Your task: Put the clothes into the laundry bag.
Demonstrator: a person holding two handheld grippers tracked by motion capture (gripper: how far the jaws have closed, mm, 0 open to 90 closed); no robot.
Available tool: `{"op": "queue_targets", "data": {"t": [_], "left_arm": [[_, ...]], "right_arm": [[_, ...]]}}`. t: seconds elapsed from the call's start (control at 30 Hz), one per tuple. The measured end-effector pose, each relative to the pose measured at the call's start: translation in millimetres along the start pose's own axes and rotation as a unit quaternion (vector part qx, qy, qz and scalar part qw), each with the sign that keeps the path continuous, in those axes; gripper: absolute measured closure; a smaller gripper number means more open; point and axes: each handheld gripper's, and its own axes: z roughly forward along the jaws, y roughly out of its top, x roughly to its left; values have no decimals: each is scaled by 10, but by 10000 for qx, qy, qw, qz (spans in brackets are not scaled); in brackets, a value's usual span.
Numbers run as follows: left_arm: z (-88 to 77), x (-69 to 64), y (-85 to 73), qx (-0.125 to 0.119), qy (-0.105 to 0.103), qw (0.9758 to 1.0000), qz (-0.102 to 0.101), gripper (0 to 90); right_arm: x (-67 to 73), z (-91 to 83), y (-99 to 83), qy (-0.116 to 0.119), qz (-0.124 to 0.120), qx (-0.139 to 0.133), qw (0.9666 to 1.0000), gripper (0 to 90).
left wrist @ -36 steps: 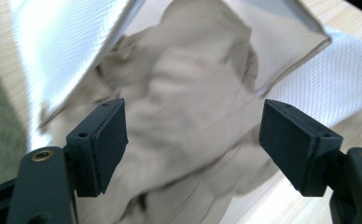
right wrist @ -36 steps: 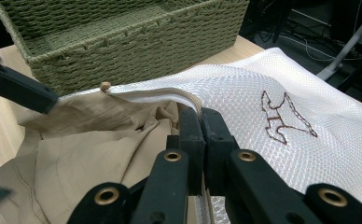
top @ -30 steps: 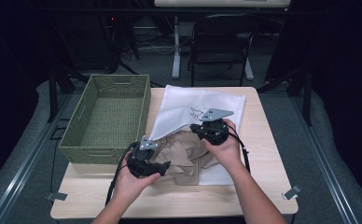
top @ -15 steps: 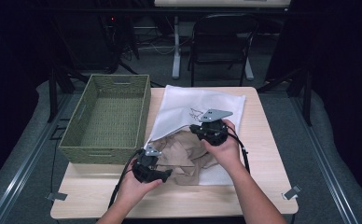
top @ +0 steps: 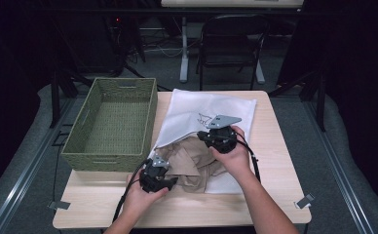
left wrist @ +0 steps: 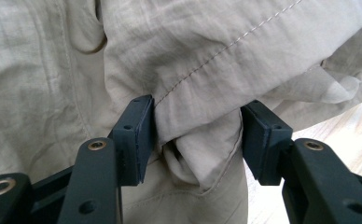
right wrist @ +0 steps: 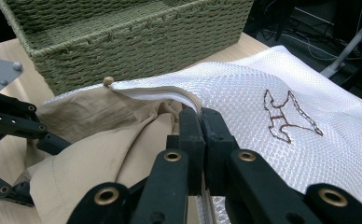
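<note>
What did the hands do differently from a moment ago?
The left tool came down toward the near table edge onto the beige garment, and its jaws have just been closing around a fold of that cloth, which bunches between the pads. The right tool stayed put, shut on the opening edge of the white mesh bag. The green basket has not moved.

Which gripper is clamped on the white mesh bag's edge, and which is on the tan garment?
The right gripper is shut on the white mesh bag at its opening edge. The left gripper has been closing around a fold of the tan garment.
</note>
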Motion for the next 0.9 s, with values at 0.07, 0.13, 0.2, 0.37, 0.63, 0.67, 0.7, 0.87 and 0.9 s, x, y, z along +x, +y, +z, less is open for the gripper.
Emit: {"op": "queue_targets", "data": {"t": [0.07, 0.13, 0.2, 0.37, 0.63, 0.67, 0.7, 0.87, 0.9], "left_arm": [[1, 9, -8, 16, -58, 10000, -63, 485], [-1, 14, -38, -78, -83, 9997, -213, 545], [-7, -1, -43, -43, -55, 9999, -147, 629], [-17, -62, -34, -208, 97, 9997, -15, 787], [-40, -121, 41, -285, 18, 9996, -7, 826], [-41, -125, 57, -258, 5, 9997, 39, 826], [-31, -140, 69, -291, 20, 9996, 0, 826], [10, -165, 162, -327, 5, 9995, -25, 825], [18, -170, 186, -295, 5, 9996, -6, 825]], "right_arm": [[4, 2, -1, 2, 8, -6, 10000, 884], [10, 5, -1, 4, 2, -4, 10000, 884], [10, 4, -1, 13, -7, 6, 10000, 884], [14, 5, 1, 6, -26, 21, 10000, 884], [30, 7, 10, 38, -33, -16, 10000, 884], [32, 6, 12, 30, -34, -10, 10000, 885], [37, 9, 14, 29, -35, -20, 10000, 885], [52, 14, 21, 39, -66, -23, 10000, 885], [52, 15, 21, 42, -65, -26, 10000, 885]]}}
